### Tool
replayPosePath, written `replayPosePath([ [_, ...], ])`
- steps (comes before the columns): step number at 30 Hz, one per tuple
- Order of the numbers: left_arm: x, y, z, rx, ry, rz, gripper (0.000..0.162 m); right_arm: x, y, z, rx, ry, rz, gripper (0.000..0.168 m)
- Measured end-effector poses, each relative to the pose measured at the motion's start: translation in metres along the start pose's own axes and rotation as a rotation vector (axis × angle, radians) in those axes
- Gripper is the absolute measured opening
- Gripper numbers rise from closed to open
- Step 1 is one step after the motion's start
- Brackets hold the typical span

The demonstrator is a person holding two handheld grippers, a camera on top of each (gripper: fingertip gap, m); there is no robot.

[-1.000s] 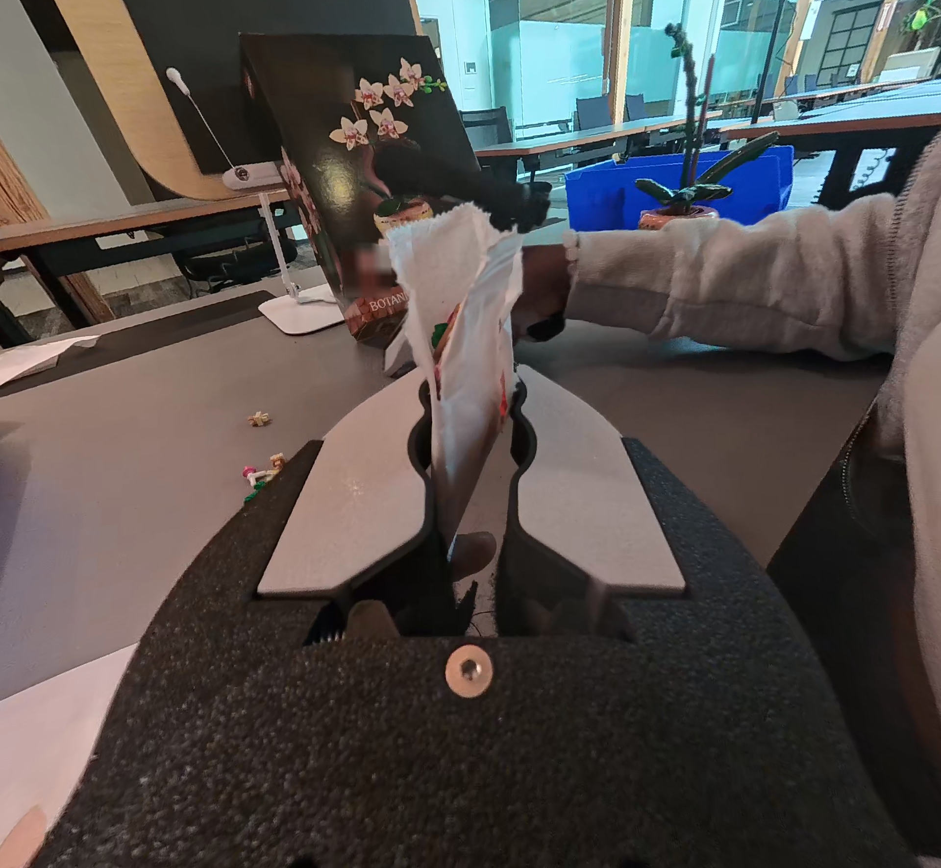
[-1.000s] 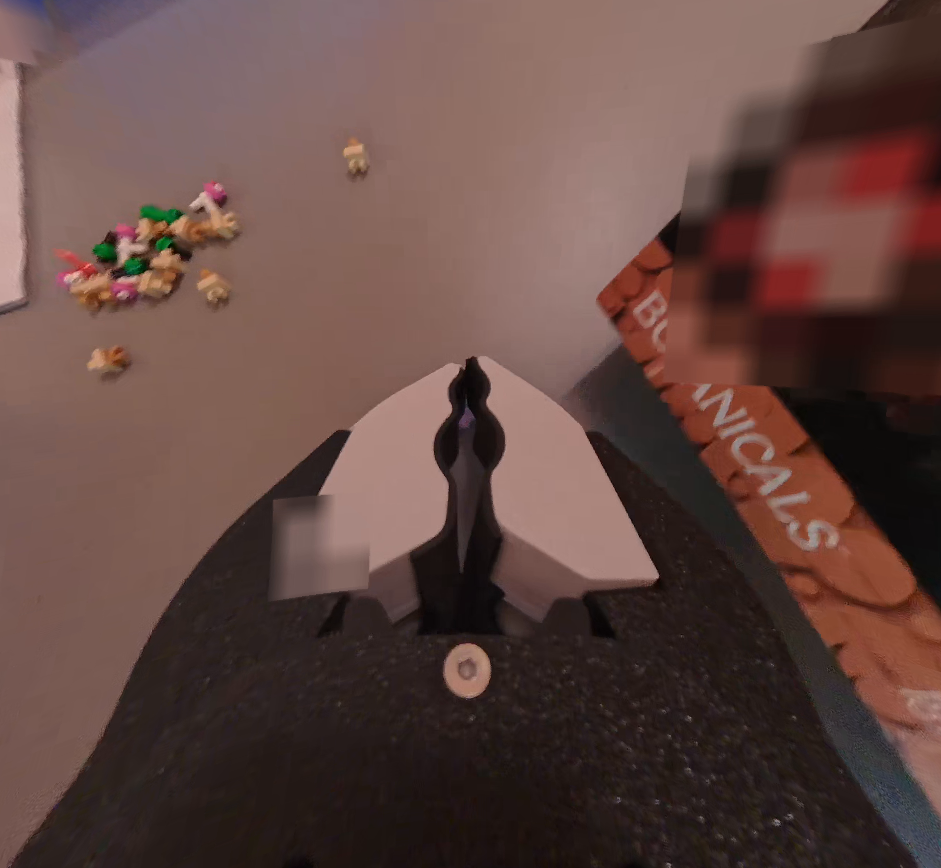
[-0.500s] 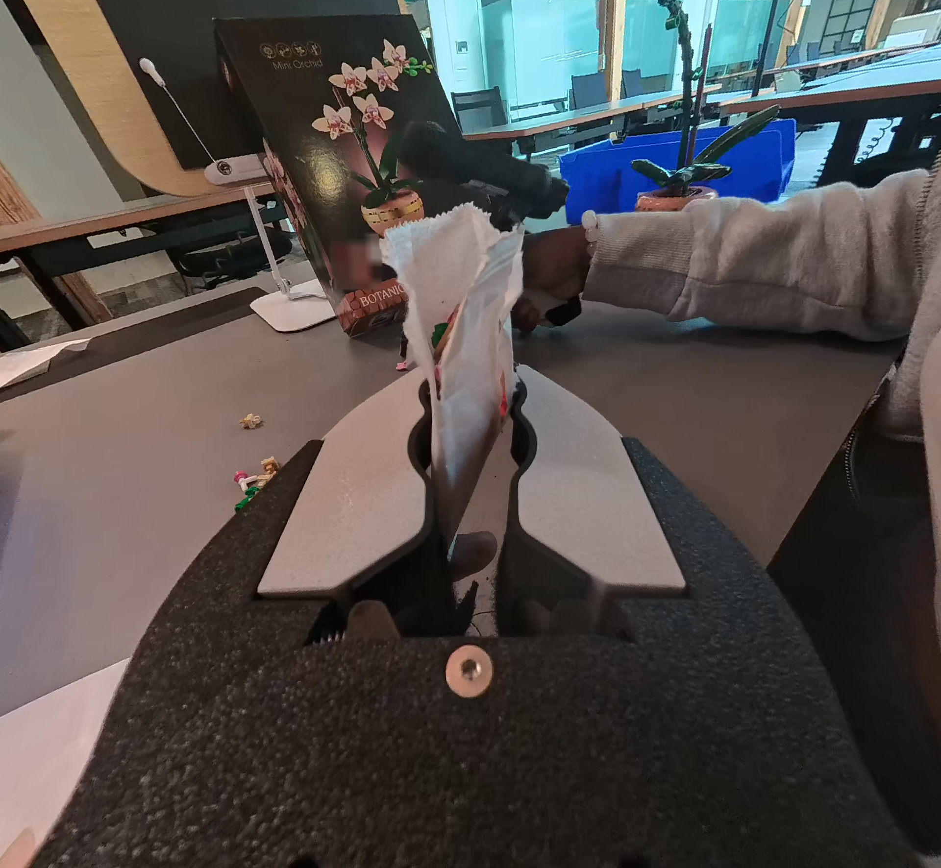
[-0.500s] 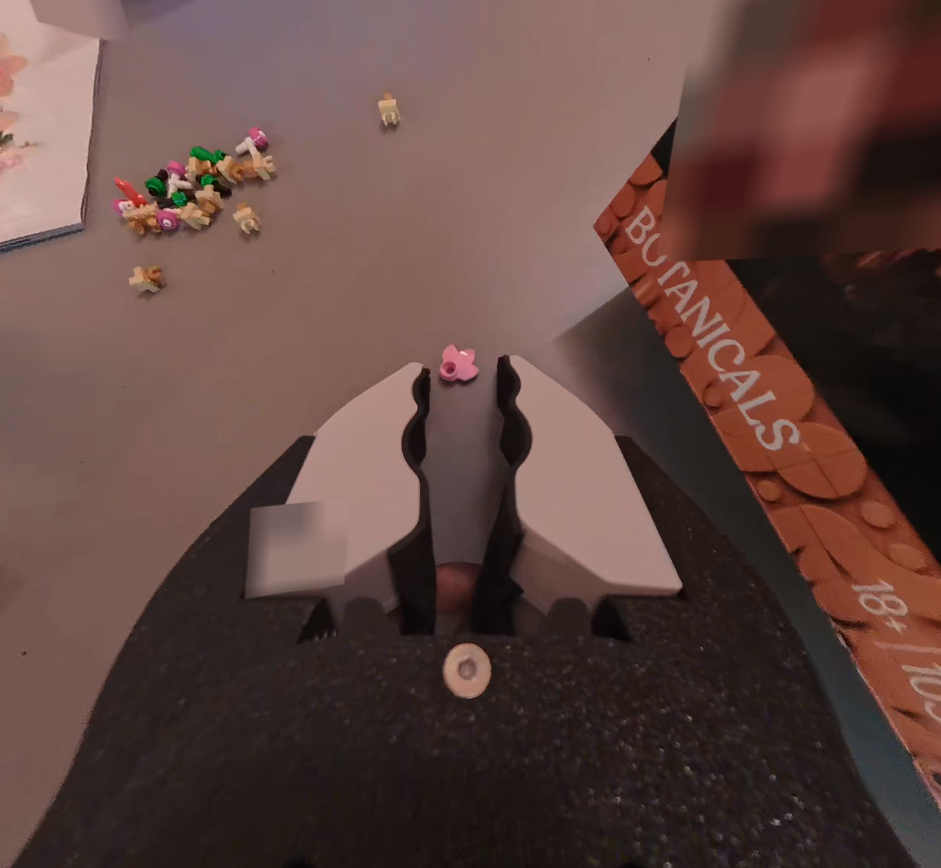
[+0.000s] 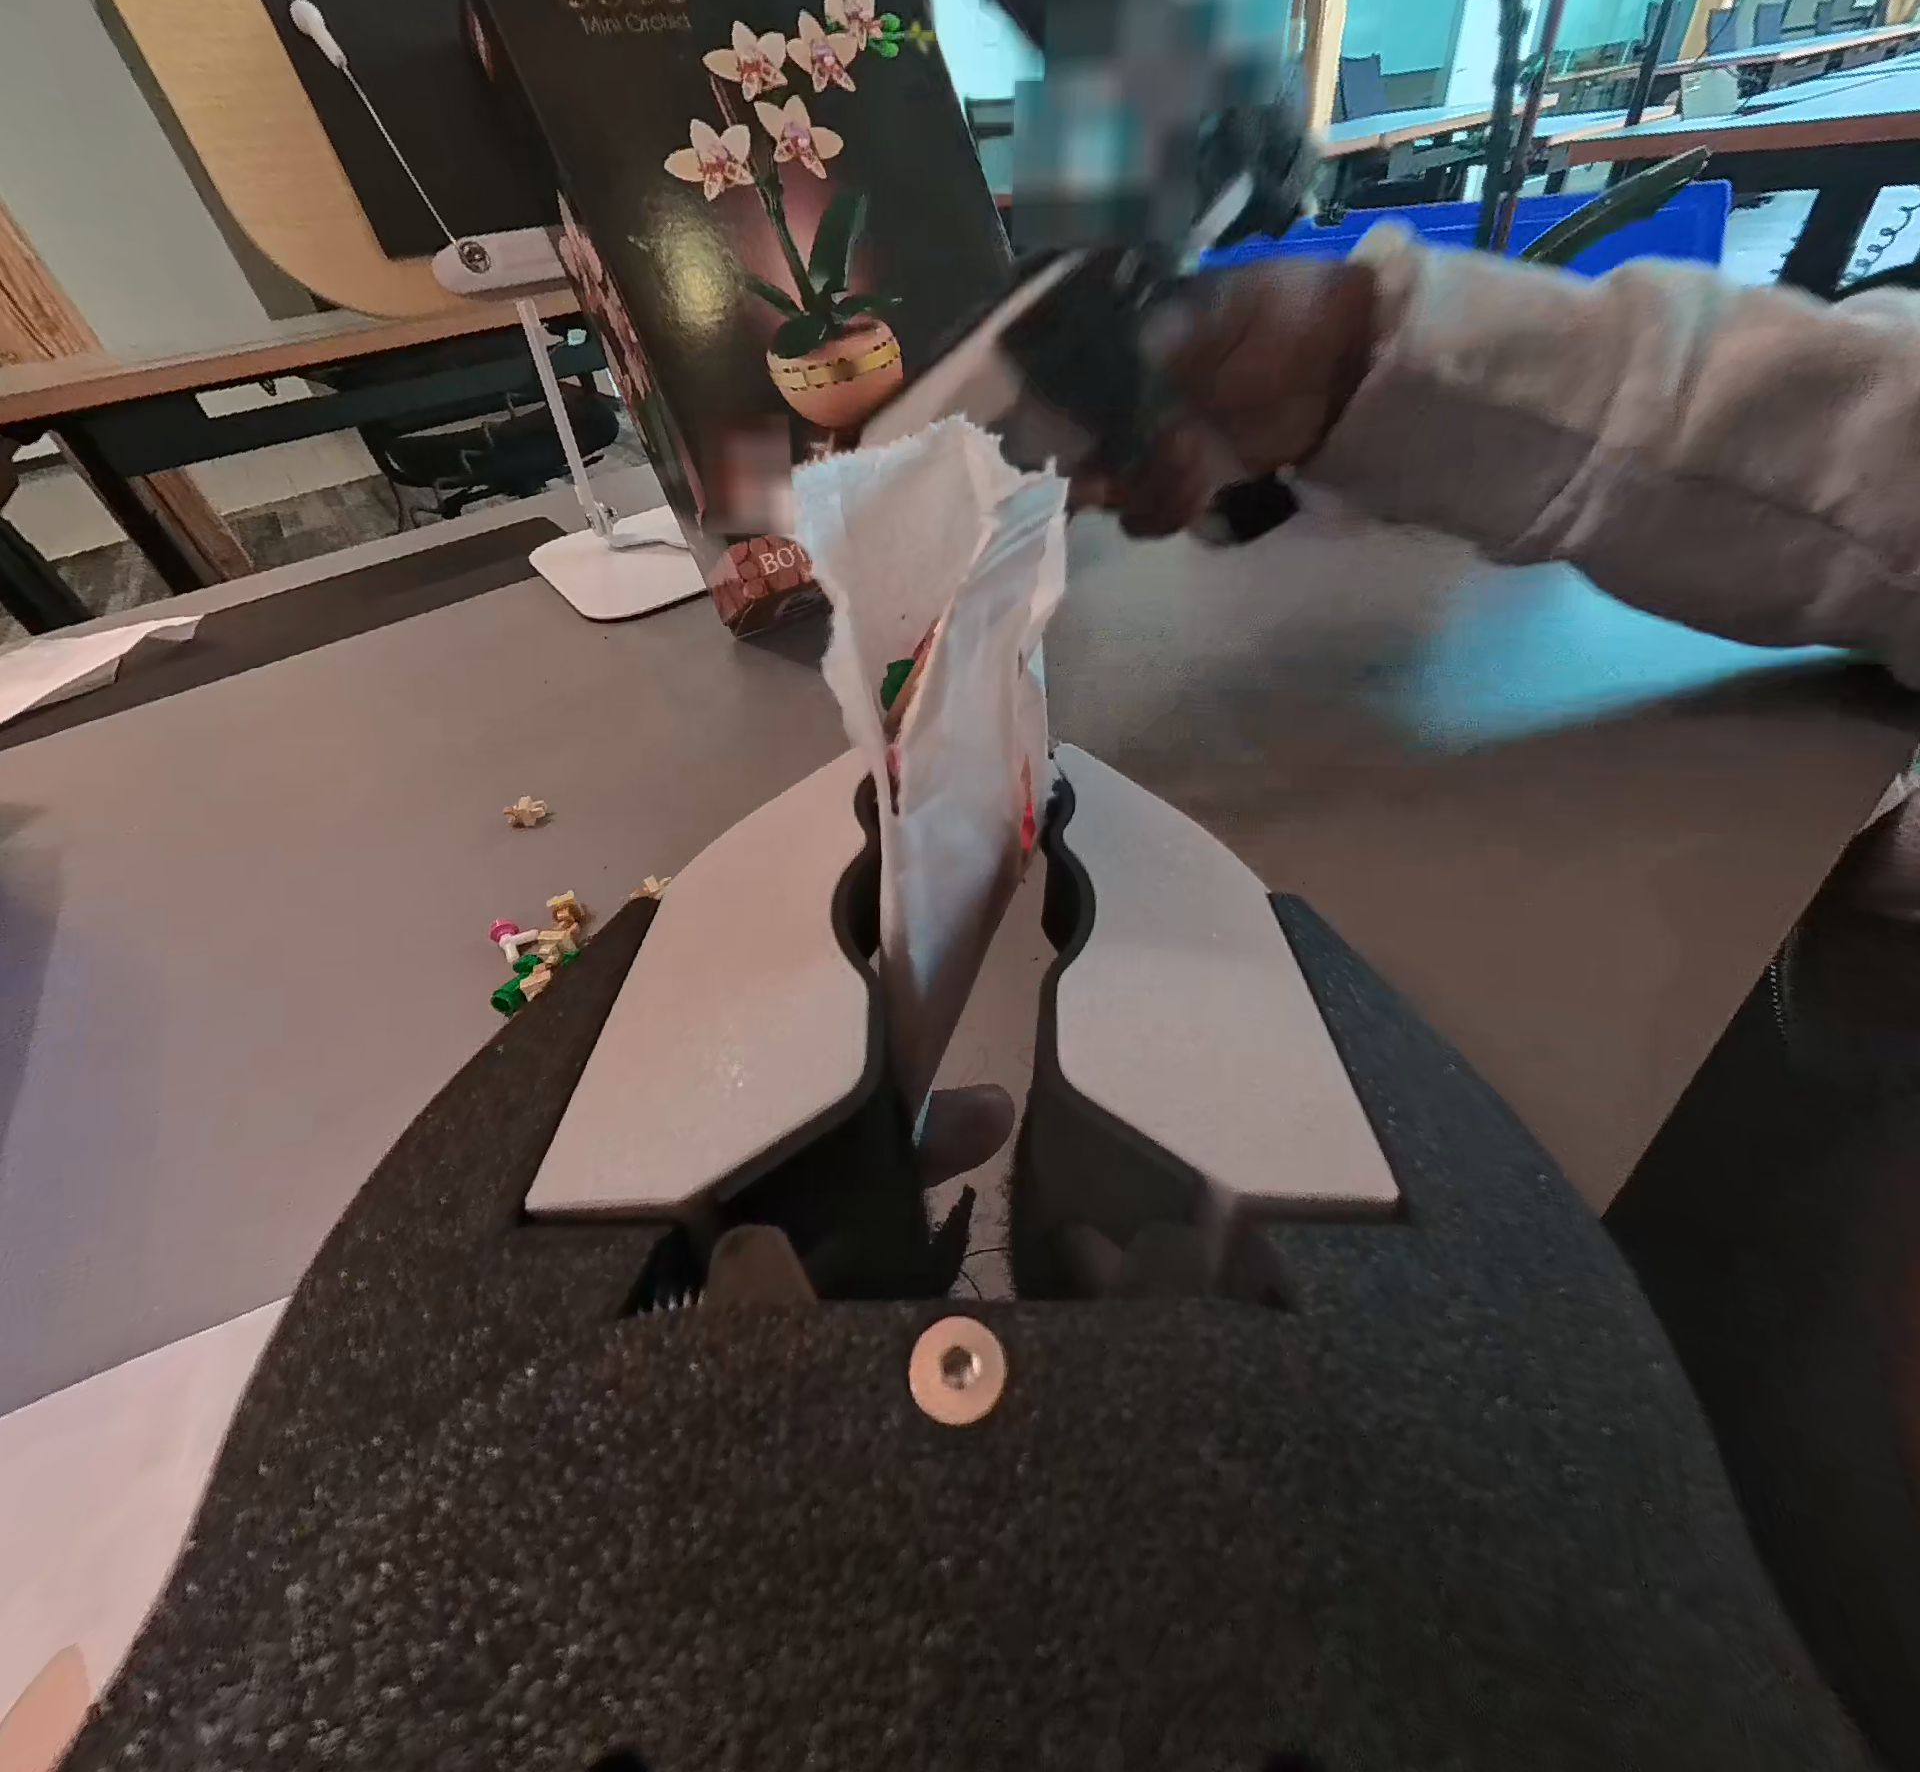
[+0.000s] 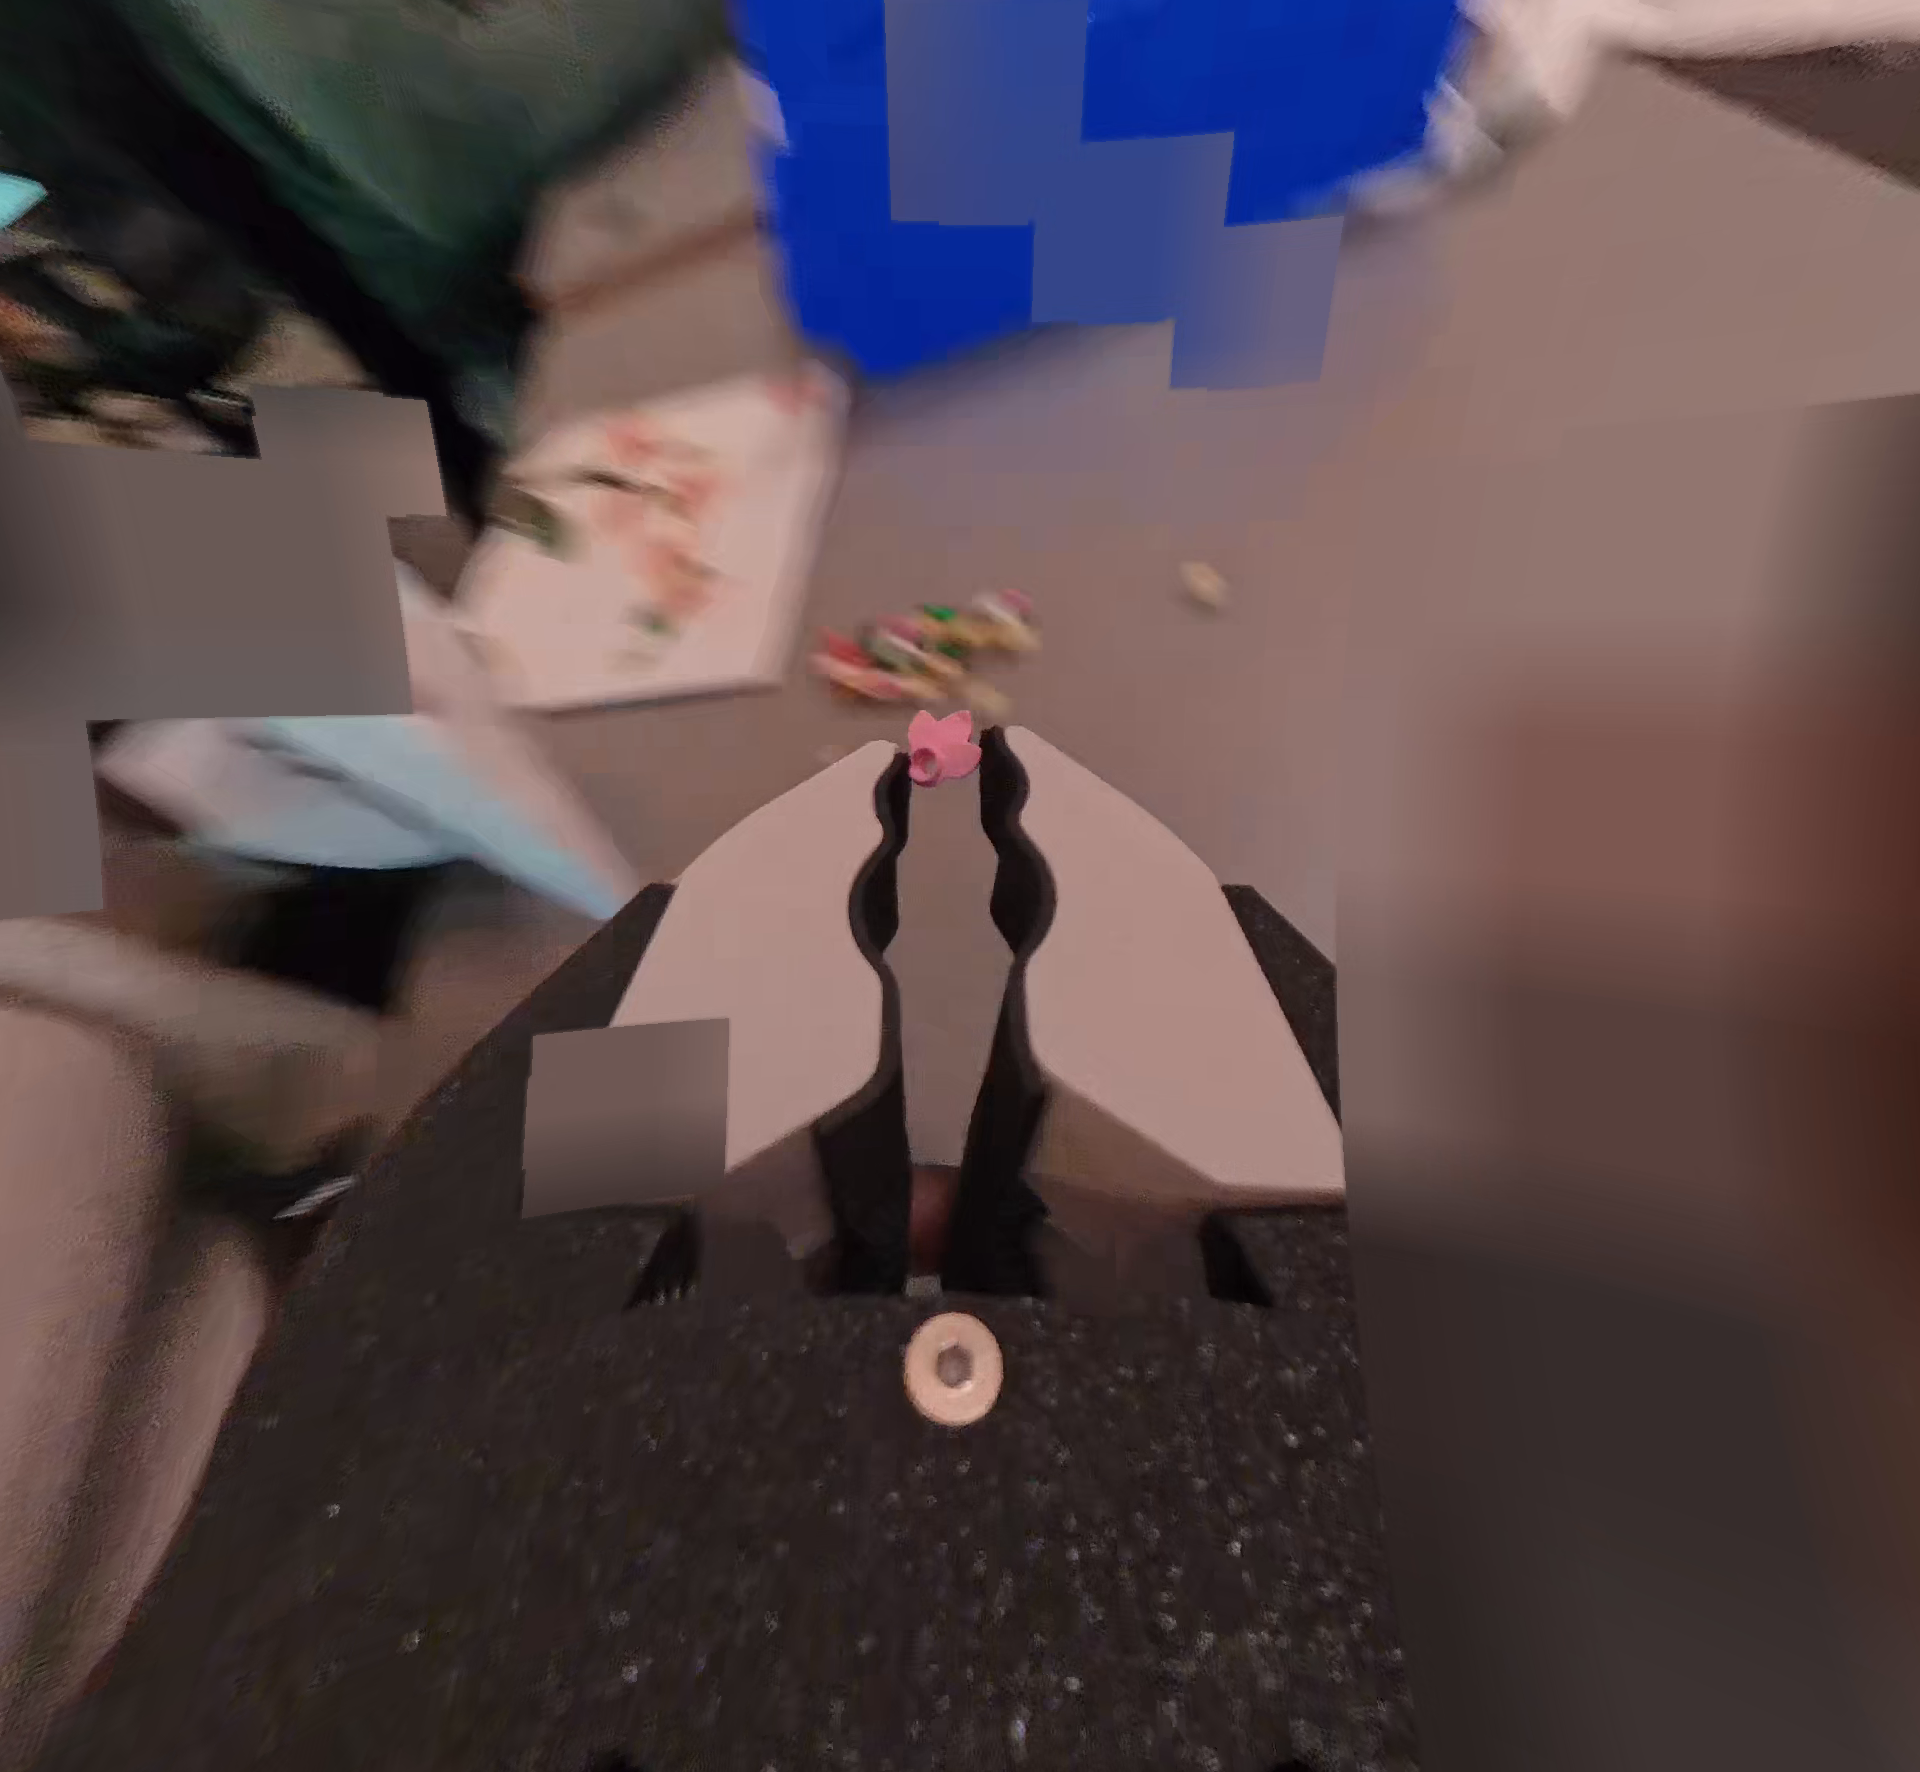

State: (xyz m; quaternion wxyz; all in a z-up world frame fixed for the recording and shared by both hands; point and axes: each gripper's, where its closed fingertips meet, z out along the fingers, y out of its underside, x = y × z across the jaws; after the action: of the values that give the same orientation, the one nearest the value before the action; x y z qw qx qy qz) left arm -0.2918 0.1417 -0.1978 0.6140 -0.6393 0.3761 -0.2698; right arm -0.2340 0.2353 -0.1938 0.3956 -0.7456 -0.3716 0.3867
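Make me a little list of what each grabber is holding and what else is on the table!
left gripper: shut on the white paper bag, held upright with its torn top open
right gripper: fingers pinch a tiny pink flower piece at their tips
table: grey, with a small pile of loose coloured pieces near the left gripper
box: dark, with orchid picture, standing behind the bag
booklet: lies flat beside the pile, blurred
blue bin: far side of the table
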Motion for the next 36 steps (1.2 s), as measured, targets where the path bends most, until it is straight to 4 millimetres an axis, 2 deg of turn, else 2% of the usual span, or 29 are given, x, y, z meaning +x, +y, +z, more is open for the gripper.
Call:
replayPosePath([
  [2,0.000,0.000,0.001,-0.003,0.000,-0.001,0.026,-0.055,-0.028,-0.010,0.071,-0.166,-0.065,0.013],
  [3,0.000,0.000,0.002,-0.002,-0.001,-0.002,0.026,-0.077,-0.033,-0.012,0.074,-0.220,-0.101,0.013],
  [4,0.000,0.000,0.004,-0.002,-0.001,-0.003,0.026,-0.090,-0.033,-0.011,0.054,-0.237,-0.132,0.013],
  [6,0.000,0.000,0.005,-0.003,0.000,0.001,0.026,-0.100,-0.025,-0.006,-0.014,-0.228,-0.194,0.013],
  [9,0.003,-0.001,0.006,-0.004,0.005,0.009,0.026,-0.103,-0.017,-0.001,-0.063,-0.209,-0.223,0.022],
  [15,0.009,-0.003,0.007,0.001,0.017,0.021,0.026,-0.100,-0.016,-0.005,-0.068,-0.164,-0.233,0.028],
  [18,0.011,-0.005,0.007,0.012,0.020,0.049,0.026,-0.097,-0.014,-0.006,-0.099,-0.146,-0.223,0.041],
  [20,0.013,-0.004,0.007,0.004,0.023,0.048,0.026,-0.099,-0.015,-0.010,-0.091,-0.162,-0.229,0.045],
  [23,0.015,-0.006,0.005,0.014,0.028,0.036,0.026,-0.112,-0.021,-0.024,-0.030,-0.267,-0.327,0.050],
  [25,0.016,-0.007,0.003,0.022,0.036,0.024,0.026,-0.109,-0.015,-0.028,-0.065,-0.272,-0.468,0.054],
  [27,0.016,-0.008,0.001,0.020,0.035,0.029,0.026,-0.106,-0.004,-0.026,-0.152,-0.278,-0.634,0.050],
  [29,0.016,-0.008,-0.001,0.011,0.034,0.041,0.026,-0.105,-0.002,-0.021,-0.206,-0.294,-0.735,0.046],
  [32,0.017,-0.007,-0.005,-0.001,0.035,0.045,0.026,-0.116,-0.004,-0.012,-0.235,-0.372,-0.759,0.038],
  [36,0.016,-0.006,-0.011,-0.009,0.042,0.037,0.026,-0.119,0.000,-0.003,-0.278,-0.419,-0.827,0.032],
])
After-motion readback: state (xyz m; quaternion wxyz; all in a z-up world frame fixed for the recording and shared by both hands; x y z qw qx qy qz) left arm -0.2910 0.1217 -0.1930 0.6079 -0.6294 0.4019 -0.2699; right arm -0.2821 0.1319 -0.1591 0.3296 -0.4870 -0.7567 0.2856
